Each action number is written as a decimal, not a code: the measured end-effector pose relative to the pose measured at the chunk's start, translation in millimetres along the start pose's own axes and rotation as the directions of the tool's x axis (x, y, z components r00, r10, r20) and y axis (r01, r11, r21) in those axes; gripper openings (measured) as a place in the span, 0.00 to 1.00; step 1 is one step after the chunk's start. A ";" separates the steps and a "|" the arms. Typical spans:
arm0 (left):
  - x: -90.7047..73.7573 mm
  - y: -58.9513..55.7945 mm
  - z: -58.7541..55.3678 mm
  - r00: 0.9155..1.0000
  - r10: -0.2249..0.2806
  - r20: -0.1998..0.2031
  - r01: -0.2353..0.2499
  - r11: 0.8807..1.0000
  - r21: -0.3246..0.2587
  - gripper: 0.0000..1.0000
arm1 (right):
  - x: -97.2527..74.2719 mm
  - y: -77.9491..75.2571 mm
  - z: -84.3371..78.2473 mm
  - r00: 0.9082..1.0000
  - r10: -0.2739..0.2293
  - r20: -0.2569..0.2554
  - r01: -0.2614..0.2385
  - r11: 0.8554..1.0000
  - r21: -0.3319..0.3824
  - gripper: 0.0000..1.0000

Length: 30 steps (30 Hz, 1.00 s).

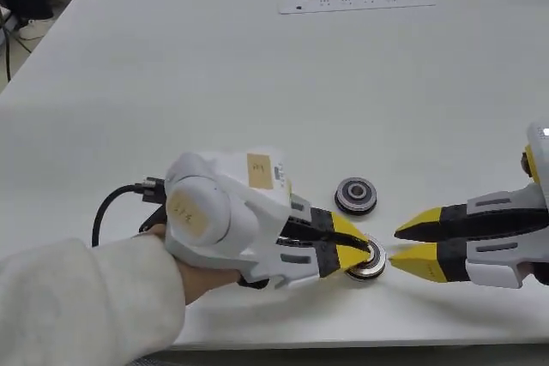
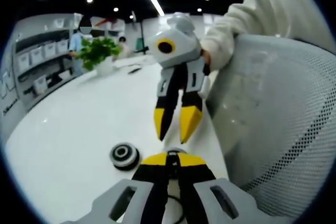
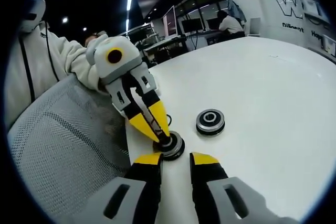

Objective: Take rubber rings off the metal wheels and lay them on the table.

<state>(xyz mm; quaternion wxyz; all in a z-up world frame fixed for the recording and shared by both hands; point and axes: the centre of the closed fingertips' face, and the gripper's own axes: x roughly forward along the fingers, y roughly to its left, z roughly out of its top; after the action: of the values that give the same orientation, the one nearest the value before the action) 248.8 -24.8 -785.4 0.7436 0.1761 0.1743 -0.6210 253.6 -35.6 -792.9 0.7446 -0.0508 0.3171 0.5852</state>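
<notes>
One wheel [image 1: 371, 268] clenched in left claw [image 1: 360, 253], right claw [image 1: 395, 243] released just beside it, second wheel [image 1: 355, 195] near.

Person is wearing a cream fleece sleeve [image 1: 77, 306]. The left tongs [image 1: 358, 252] are showing a rounded white housing, tan stickers [image 1: 260, 171], black jaws tipped yellow, and a black cable [image 1: 110, 207] plugging in behind. The right tongs [image 1: 400, 243] are matching: white-grey body, yellow tips.

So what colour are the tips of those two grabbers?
The fingertips are yellow, over black; clearest in the head view.
</notes>
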 end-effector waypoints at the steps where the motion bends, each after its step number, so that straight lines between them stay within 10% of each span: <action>1: 0.4 -0.8 -1.0 1.000 -0.003 -0.004 0.003 1.000 0.003 0.07 | 0.4 0.6 -0.1 1.000 0.003 -0.002 -0.003 1.000 -0.003 0.18; 30: 4.8 2.2 -4.4 1.000 0.004 -0.018 -0.004 1.000 -0.001 0.14 | 14.4 5.2 -9.0 0.996 0.025 -0.082 -0.038 0.987 -0.154 0.14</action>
<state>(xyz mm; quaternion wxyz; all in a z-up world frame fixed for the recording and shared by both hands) 251.6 -26.4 -791.4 0.7433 0.1816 0.1809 -0.6180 246.9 -26.0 -806.2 0.7159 -0.1268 0.3008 0.6172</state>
